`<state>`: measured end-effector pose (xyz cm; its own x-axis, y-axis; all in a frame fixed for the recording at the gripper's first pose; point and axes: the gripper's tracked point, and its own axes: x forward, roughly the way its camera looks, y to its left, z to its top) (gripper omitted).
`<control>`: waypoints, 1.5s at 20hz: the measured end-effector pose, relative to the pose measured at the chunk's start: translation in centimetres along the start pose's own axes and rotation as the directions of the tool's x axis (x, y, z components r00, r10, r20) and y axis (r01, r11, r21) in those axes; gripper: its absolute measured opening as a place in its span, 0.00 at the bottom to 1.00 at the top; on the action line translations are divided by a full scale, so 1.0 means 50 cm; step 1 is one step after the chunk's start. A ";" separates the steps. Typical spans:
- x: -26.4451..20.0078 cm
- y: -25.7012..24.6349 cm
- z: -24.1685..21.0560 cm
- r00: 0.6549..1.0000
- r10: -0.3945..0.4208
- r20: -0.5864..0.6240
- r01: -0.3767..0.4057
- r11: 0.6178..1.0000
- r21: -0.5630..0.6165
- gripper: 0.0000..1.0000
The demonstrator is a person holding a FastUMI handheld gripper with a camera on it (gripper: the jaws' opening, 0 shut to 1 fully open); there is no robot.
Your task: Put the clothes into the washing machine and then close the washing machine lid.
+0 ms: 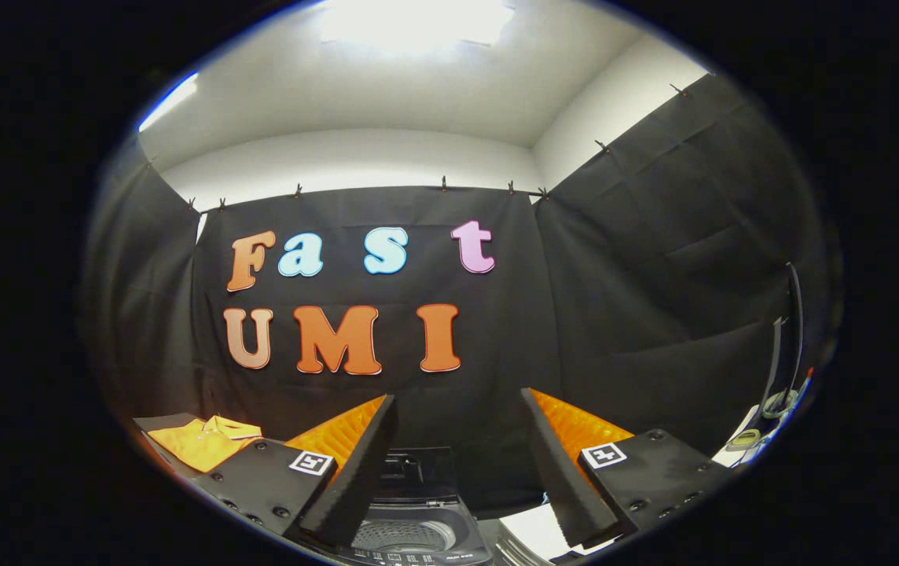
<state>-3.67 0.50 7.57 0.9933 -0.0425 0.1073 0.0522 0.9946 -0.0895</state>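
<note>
On a dark surface to the left of the washing machine (pixel 410 527), beyond the left finger, lies an orange shirt (pixel 202 440), folded flat with its collar on top; whether that surface is a desk or a stand cannot be told. The shirt looks soft and light, so it will likely sag and trail when lifted, and a pinch through several layers near the collar or the thick folded middle should carry it better than a grip on one loose edge. It is neither fragile nor slippery by the look of it. The washing machine sits low between and just ahead of the fingers, its drum showing through the open top, with the lid (pixel 410 472) apparently standing up behind the opening. The hand-held gripper (pixel 457 460) is spread wide, its two fingers well apart, holding nothing and touching nothing. It points over the machine toward the back wall, so the shirt is off to its left and not yet lined up between the fingers.
</note>
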 end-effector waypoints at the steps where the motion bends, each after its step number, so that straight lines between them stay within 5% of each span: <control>1: -0.004 0.000 0.000 1.000 -0.004 -0.004 0.004 1.000 -0.002 0.99; 12: 0.032 0.039 -0.045 0.993 0.023 -0.118 -0.006 0.990 0.143 0.99; 16: 0.062 0.045 -0.088 0.987 0.009 -0.162 0.007 0.996 0.094 0.98; 30: 0.115 0.305 -0.067 0.980 0.162 -0.113 -0.155 0.986 0.068 0.98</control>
<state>3.17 15.09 3.51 0.9938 0.1087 -0.0211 -0.1095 0.9933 -0.0378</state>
